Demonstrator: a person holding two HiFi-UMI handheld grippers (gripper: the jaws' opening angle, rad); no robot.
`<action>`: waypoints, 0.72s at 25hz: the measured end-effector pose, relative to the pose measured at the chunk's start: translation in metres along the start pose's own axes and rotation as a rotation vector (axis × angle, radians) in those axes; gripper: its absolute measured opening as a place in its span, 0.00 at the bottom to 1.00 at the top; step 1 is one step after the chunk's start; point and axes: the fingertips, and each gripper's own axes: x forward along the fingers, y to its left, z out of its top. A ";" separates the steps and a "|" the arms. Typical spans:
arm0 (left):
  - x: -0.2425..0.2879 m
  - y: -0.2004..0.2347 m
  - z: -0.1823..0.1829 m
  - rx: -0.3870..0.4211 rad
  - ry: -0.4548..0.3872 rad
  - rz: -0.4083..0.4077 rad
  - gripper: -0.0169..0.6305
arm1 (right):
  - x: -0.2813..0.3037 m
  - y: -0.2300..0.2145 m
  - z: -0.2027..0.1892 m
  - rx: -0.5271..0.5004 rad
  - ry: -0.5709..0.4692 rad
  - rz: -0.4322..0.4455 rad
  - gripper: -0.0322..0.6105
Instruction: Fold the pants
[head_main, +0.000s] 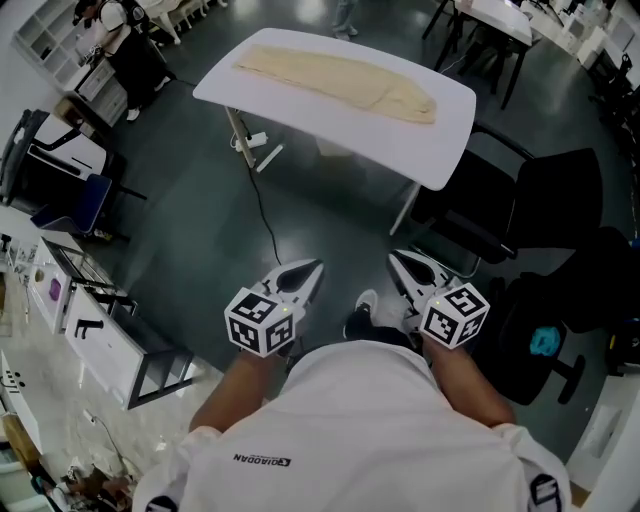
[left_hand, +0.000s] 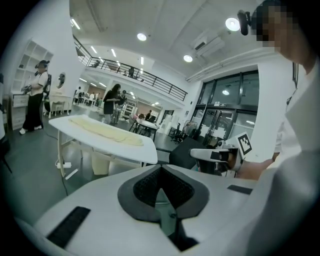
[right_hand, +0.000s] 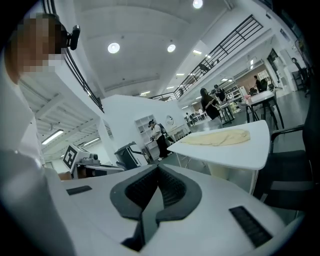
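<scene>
Pants (head_main: 340, 82) flat on white table (head_main: 445, 150), upper centre | left gripper (head_main: 312, 268) clenched, empty, lower centre | right gripper (head_main: 395, 258) clenched, empty, just right of it

- Shirt (head_main: 350, 420), white, on the person: brand word "QIAODAN" (head_main: 263, 460) in dark capitals beside a small logo, upside down in the head view.
- Left cube (head_main: 262, 322) and right cube (head_main: 455, 314): black-and-white square code markers only, without letters.
</scene>
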 end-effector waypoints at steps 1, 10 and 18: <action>0.007 0.004 0.004 0.012 0.009 -0.001 0.06 | 0.004 -0.007 0.005 0.004 -0.007 -0.004 0.07; 0.090 0.025 0.052 0.051 0.053 -0.027 0.06 | 0.033 -0.080 0.047 0.021 -0.036 -0.023 0.07; 0.150 0.041 0.088 0.083 0.053 -0.033 0.06 | 0.062 -0.127 0.077 -0.012 -0.057 0.000 0.07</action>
